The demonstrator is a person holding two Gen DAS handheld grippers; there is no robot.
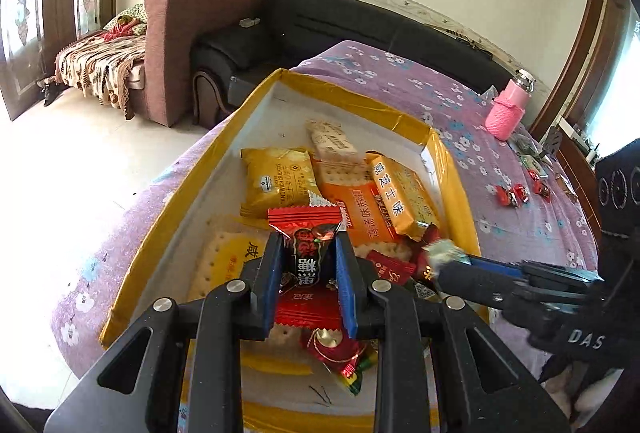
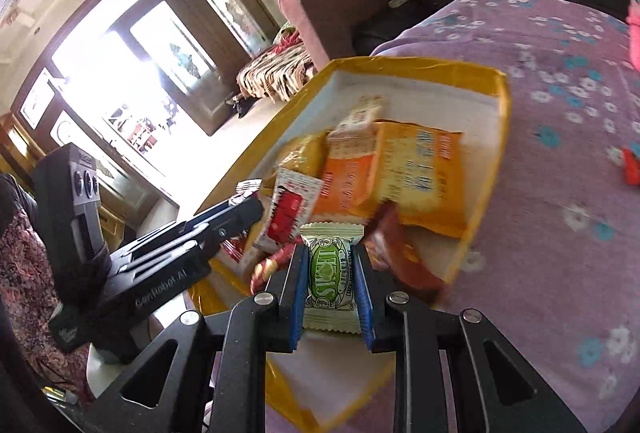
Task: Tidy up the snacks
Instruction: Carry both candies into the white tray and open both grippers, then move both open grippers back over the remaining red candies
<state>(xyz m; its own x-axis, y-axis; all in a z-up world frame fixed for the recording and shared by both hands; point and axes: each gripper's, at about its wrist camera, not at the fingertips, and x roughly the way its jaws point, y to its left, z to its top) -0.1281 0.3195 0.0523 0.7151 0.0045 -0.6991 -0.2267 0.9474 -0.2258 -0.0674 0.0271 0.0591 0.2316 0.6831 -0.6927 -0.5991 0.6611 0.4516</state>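
A shallow yellow-rimmed box (image 1: 444, 157) (image 2: 502, 101) lies on a purple flowered tablecloth and holds cracker packets (image 1: 280, 183) (image 2: 416, 173) and small sweets. My left gripper (image 1: 308, 249) hangs over the near end of the box, shut on a red-and-black candy (image 1: 310, 253). My right gripper (image 2: 330, 261) is shut on a white-and-green candy (image 2: 330, 275) above the box's near corner. In the left wrist view the right gripper (image 1: 444, 259) comes in from the right with that pale candy at its tip. The left gripper (image 2: 246, 199) shows at the left of the right wrist view.
Several loose red candies (image 1: 516, 193) lie on the cloth to the right of the box, one also in the right wrist view (image 2: 632, 165). A pink-sleeved bottle (image 1: 506, 109) stands at the far right. A black sofa (image 1: 320, 21) and a brown armchair (image 1: 180, 33) lie beyond the table.
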